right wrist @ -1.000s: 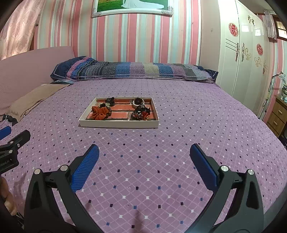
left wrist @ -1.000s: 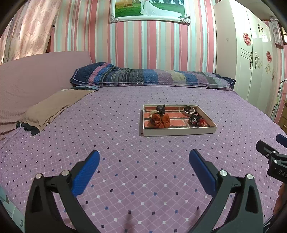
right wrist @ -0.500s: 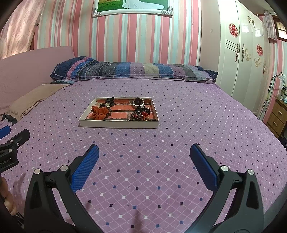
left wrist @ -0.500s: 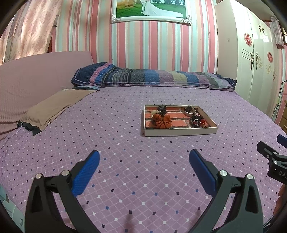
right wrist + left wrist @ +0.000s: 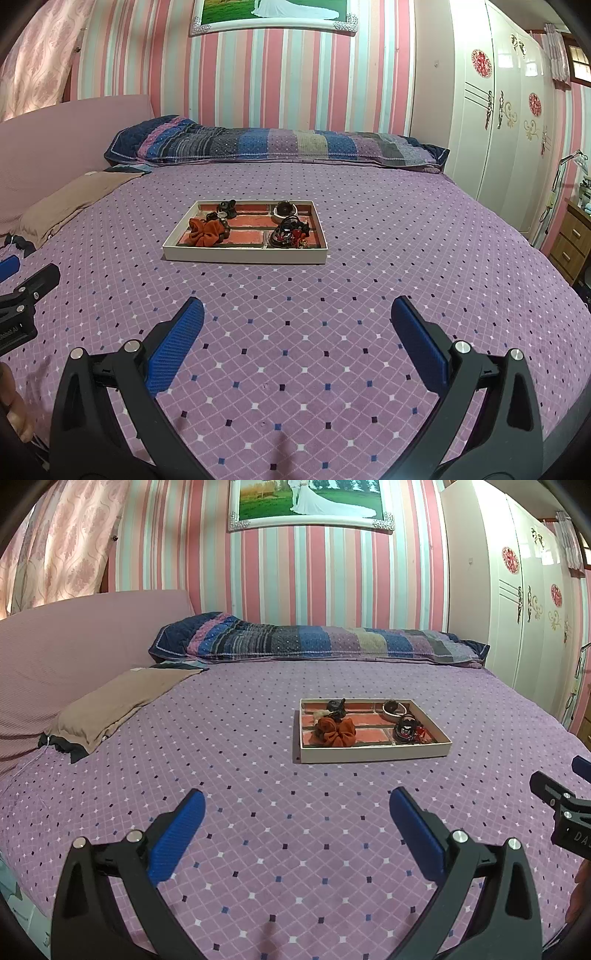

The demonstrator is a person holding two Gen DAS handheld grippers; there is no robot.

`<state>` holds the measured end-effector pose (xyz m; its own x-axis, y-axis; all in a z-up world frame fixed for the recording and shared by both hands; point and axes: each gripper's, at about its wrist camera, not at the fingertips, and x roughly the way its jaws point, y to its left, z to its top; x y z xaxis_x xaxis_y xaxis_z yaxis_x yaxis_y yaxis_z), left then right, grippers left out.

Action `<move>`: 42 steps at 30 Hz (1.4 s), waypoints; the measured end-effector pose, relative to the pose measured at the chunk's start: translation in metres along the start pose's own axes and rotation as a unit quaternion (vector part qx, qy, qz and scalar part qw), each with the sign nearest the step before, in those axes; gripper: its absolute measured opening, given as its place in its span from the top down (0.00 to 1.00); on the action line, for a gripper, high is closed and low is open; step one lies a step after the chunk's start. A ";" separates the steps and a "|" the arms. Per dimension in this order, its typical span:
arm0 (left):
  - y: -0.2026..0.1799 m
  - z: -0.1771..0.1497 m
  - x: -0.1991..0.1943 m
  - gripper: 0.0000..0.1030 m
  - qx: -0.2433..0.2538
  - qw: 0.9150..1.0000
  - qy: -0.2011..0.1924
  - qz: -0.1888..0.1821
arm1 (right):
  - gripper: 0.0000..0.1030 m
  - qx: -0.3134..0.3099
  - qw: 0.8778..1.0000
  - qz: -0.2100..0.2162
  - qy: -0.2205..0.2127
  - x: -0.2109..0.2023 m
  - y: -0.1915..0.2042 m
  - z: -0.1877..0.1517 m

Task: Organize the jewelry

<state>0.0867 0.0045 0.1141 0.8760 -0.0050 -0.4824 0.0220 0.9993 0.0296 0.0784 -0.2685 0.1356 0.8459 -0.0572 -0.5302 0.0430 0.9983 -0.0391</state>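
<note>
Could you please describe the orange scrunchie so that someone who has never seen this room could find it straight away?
On the purple diamond-patterned bed lies a shallow white tray with a brick-red floor. The orange scrunchie sits in its near-left part. It is the only bright orange, ruffled fabric piece there; its neighbours are small dark items.

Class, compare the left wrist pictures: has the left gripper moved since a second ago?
Yes. The left gripper has drawn back slightly: the tray and striped pillow sit marginally lower and smaller in its view.
</note>
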 end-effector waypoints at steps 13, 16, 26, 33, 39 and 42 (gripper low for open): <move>-0.001 -0.001 -0.001 0.05 0.004 1.000 -0.005 0.006 | 0.04 -0.001 1.000 0.000 0.001 0.000 0.000 0.000; -0.001 -0.002 -0.001 0.05 0.005 1.000 -0.007 0.009 | 0.04 -0.001 1.000 -0.001 0.001 0.000 0.000 0.000; -0.002 -0.002 0.000 0.05 0.006 1.000 -0.007 0.009 | 0.04 -0.002 1.000 -0.002 0.001 0.000 0.000 -0.001; -0.002 -0.002 0.000 0.05 0.006 1.000 -0.006 0.010 | 0.04 -0.002 1.000 -0.002 0.001 0.000 -0.002 -0.002; -0.001 -0.001 0.001 0.05 0.003 1.000 -0.004 0.010 | 0.04 -0.003 1.000 -0.003 0.002 0.001 -0.002 -0.002; 0.000 -0.001 0.001 0.05 0.004 1.000 -0.002 0.012 | 0.04 -0.003 1.000 -0.002 0.002 0.001 -0.002 -0.002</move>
<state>0.0870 0.0040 0.1128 0.8780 0.0183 -0.4783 0.0056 0.9988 0.0485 0.0782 -0.2710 0.1337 0.8434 -0.0620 -0.5337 0.0443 0.9980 -0.0459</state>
